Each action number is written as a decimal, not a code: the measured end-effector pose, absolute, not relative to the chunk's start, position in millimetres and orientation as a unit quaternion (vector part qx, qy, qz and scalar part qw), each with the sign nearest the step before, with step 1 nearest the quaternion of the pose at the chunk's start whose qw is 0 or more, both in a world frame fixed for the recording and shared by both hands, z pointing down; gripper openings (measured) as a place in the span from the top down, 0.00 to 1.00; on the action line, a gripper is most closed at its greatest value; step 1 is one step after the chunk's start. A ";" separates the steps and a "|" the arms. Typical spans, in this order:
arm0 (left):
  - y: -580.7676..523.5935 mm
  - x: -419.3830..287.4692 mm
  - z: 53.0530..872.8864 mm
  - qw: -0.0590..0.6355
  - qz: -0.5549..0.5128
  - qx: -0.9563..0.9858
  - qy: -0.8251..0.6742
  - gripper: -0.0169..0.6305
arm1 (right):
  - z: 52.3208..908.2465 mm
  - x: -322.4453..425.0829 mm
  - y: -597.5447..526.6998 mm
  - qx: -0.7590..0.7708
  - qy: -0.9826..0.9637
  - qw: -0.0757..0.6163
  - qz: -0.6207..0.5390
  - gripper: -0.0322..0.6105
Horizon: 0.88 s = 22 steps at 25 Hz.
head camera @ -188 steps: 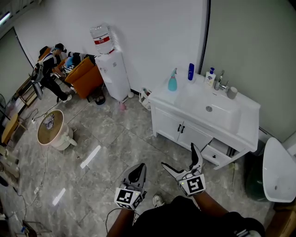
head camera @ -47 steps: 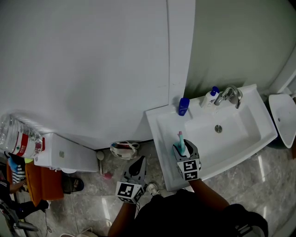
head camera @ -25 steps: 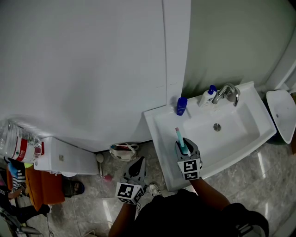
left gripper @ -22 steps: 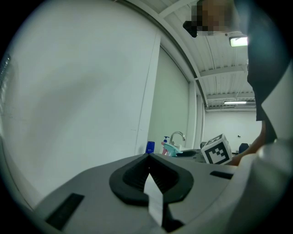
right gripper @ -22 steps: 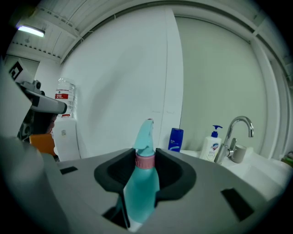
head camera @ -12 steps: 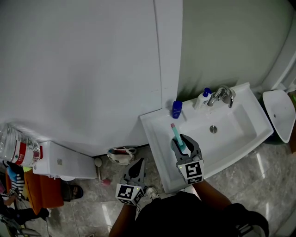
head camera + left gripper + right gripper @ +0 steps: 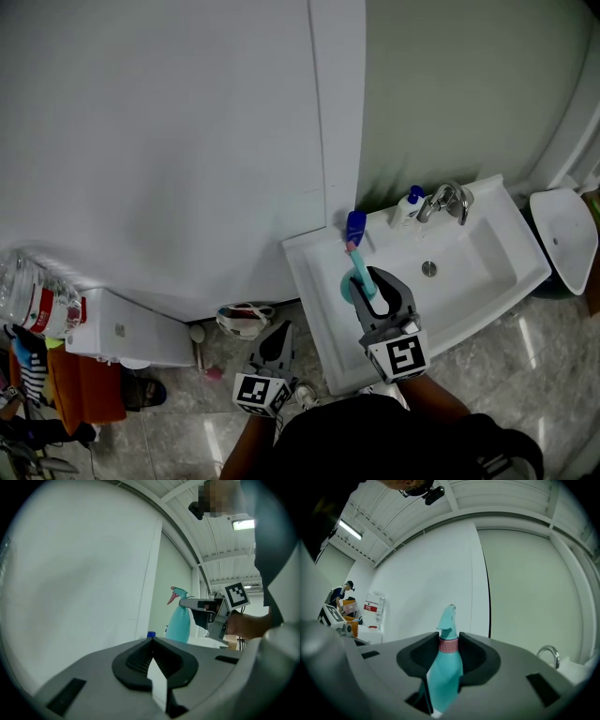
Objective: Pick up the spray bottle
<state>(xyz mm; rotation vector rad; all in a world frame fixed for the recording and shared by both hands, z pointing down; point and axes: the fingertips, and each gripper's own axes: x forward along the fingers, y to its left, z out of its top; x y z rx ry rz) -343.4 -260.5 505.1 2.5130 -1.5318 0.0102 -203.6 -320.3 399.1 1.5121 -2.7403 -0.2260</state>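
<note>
The right claw (image 7: 449,641) is clamped on the neck of the spray bottle (image 7: 444,672), just below the trigger head. The bottle's long axis stands upright, across the jaws, with the body hanging beneath. It sits over the near left corner of the washbasin worktop (image 7: 309,291) and is probably clear of the surface, though its base is hidden. The left claw (image 7: 152,665) is closed on nothing, well apart to the lower left.
</note>
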 end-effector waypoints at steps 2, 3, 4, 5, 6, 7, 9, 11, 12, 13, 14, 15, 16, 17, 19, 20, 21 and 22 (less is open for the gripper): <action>-261.2 -342.9 502.8 0.097 0.001 0.849 -0.519 0.98 | 389.5 -204.0 -316.2 0.479 -0.874 -0.003 -0.082 0.74; -261.1 -342.5 502.2 0.098 0.000 0.849 -0.520 0.98 | 386.0 -204.7 -314.1 0.478 -0.874 -0.003 -0.086 0.75; -260.8 -342.0 502.0 0.099 0.000 0.849 -0.520 0.98 | 383.9 -205.0 -312.3 0.477 -0.874 -0.003 -0.088 0.75; -260.6 -341.4 502.0 0.100 -0.001 0.849 -0.519 0.98 | 383.0 -204.7 -311.2 0.477 -0.874 -0.002 -0.089 0.75; -260.7 -340.9 501.7 0.101 -0.001 0.849 -0.519 0.98 | 382.6 -204.1 -310.6 0.477 -0.874 -0.002 -0.088 0.75; -260.9 -340.7 501.1 0.100 -0.001 0.849 -0.519 0.98 | 382.4 -203.6 -310.3 0.478 -0.874 -0.002 -0.089 0.75; -260.8 -341.1 500.2 0.096 -0.001 0.849 -0.520 0.98 | 383.2 -203.1 -309.6 0.477 -0.874 -0.003 -0.089 0.75; -260.3 -340.5 500.3 0.095 -0.001 0.849 -0.519 0.98 | 384.9 -202.1 -308.8 0.477 -0.874 -0.004 -0.089 0.75; -260.6 -339.7 500.3 0.095 -0.001 0.850 -0.519 0.98 | 385.7 -201.4 -308.7 0.478 -0.874 -0.004 -0.088 0.75; -261.0 -338.9 500.1 0.095 -0.001 0.850 -0.518 0.98 | 386.0 -200.8 -308.7 0.479 -0.874 -0.005 -0.088 0.75; -261.3 -338.3 499.9 0.095 -0.001 0.850 -0.518 0.98 | 385.9 -200.5 -308.6 0.479 -0.873 -0.005 -0.088 0.75; -261.2 -337.9 500.0 0.096 -0.001 0.851 -0.517 0.98 | 385.5 -200.5 -308.2 0.479 -0.873 -0.004 -0.090 0.75; -260.8 -337.4 499.8 0.096 -0.001 0.851 -0.516 0.98 | 385.0 -200.6 -307.6 0.478 -0.873 -0.004 -0.092 0.75; -260.5 -336.8 498.8 0.096 -0.001 0.851 -0.516 0.98 | 384.7 -200.6 -307.0 0.478 -0.873 -0.004 -0.094 0.75; -260.5 -336.0 495.8 0.094 -0.004 0.851 -0.516 0.98 | 384.3 -200.1 -306.3 0.478 -0.873 -0.006 -0.094 0.75; -260.7 -335.9 495.0 0.094 -0.004 0.851 -0.517 0.98 | 384.6 -199.8 -306.3 0.478 -0.873 -0.006 -0.093 0.75; -261.0 -336.1 494.5 0.094 -0.005 0.851 -0.517 0.98 | 385.2 -199.4 -306.5 0.479 -0.873 -0.006 -0.091 0.75; -261.3 -336.3 493.9 0.094 -0.006 0.850 -0.518 0.98 | 385.9 -199.1 -306.7 0.479 -0.873 -0.006 -0.090 0.75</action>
